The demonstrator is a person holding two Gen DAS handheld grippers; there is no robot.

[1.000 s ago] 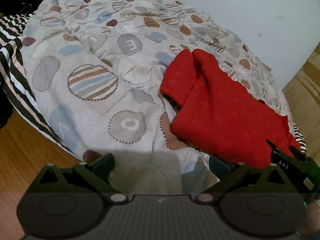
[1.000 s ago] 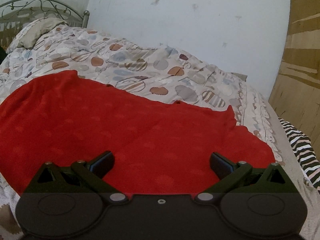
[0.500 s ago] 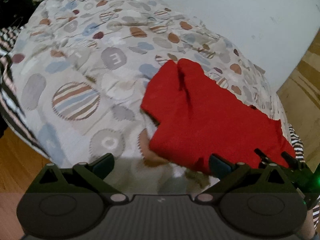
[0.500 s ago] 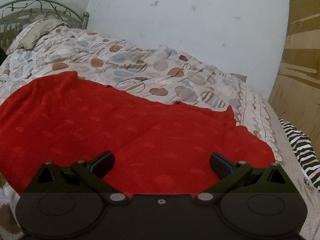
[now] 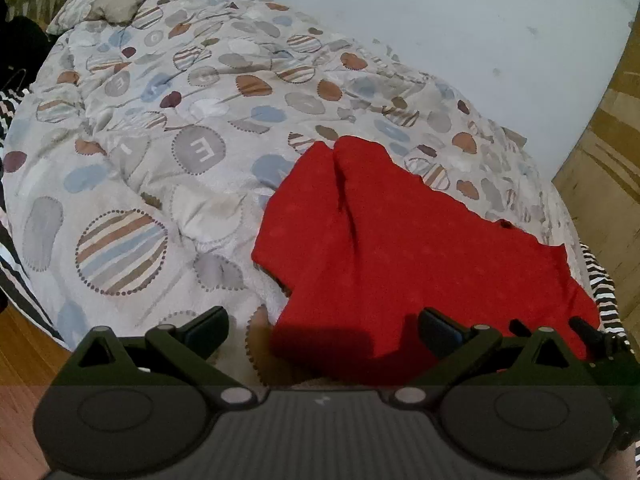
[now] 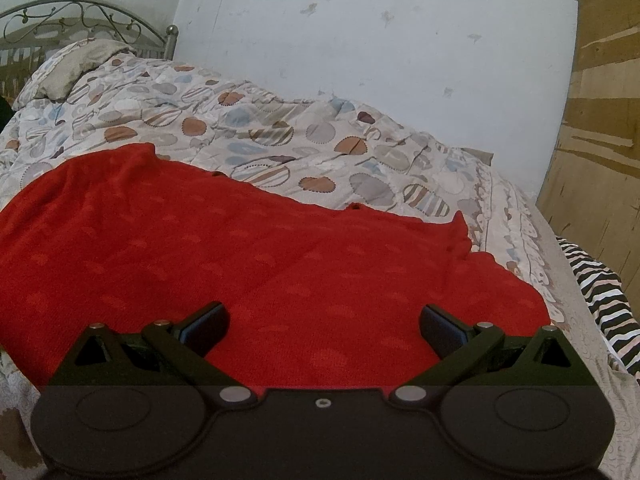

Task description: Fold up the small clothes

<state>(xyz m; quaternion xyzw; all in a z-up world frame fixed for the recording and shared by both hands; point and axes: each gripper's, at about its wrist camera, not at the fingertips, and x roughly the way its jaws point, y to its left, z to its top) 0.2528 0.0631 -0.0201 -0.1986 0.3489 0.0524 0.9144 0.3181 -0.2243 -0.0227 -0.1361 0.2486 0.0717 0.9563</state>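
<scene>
While both sets of tongs hang spread and empty, the red garment [image 5: 404,248] stretches lengthwise away leftward; right gripper [image 6: 324,326] sits over it, left gripper [image 5: 322,330] at its corner.

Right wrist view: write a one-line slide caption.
Open right gripper poised over a red garment spread on a patterned quilt.
</scene>
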